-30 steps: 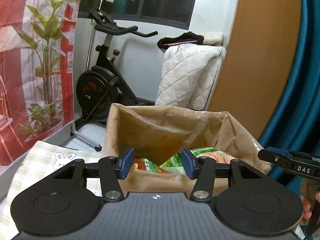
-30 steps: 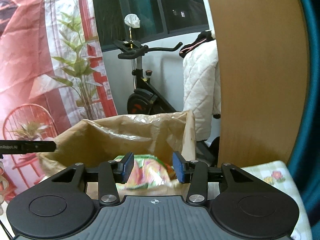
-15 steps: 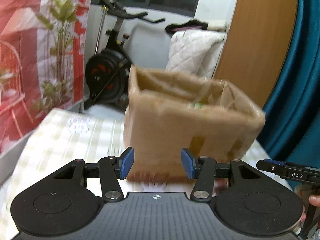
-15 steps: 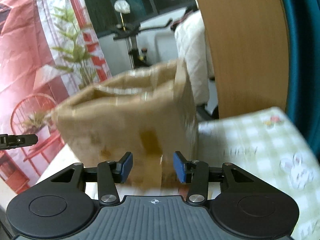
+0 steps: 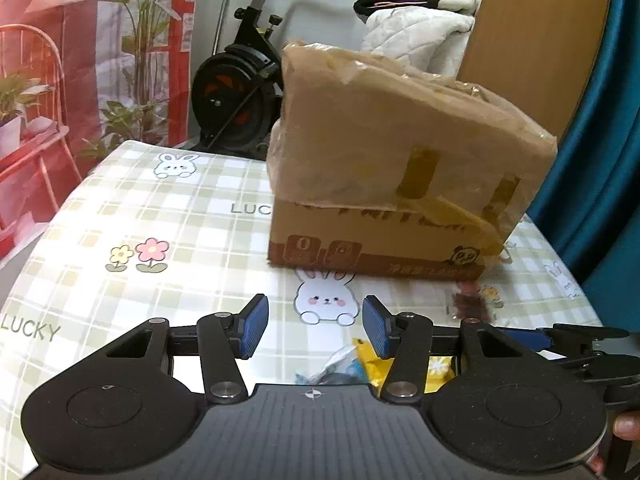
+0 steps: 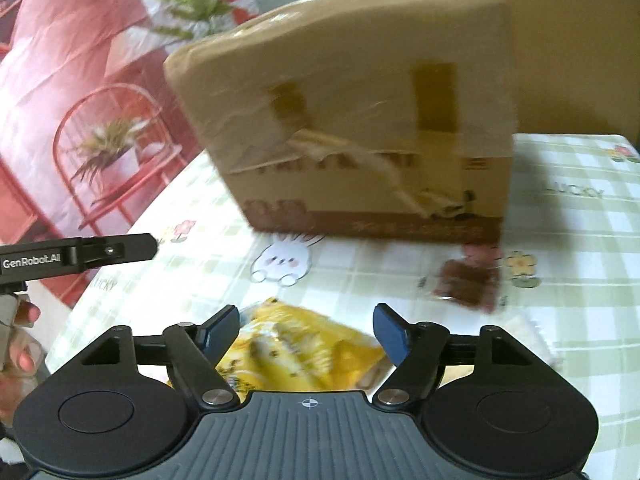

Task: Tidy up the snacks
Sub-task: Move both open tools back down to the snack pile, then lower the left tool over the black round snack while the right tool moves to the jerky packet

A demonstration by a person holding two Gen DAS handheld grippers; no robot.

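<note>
The word "LUCKY" is showing on the checked tablecloth (image 5: pixel 132 216) of the table, once far left of the left fingers (image 5: pixel 252 330) and once, cut off as "LUC", beyond them beside the cardboard box (image 5: pixel 384 168). The box's brown printed lettering is showing too blurred to read. Left of the right fingers (image 6: pixel 390 336), "GenRobot.AI" is standing in white on the black bar of the left gripper (image 6: pixel 80 256).
</note>
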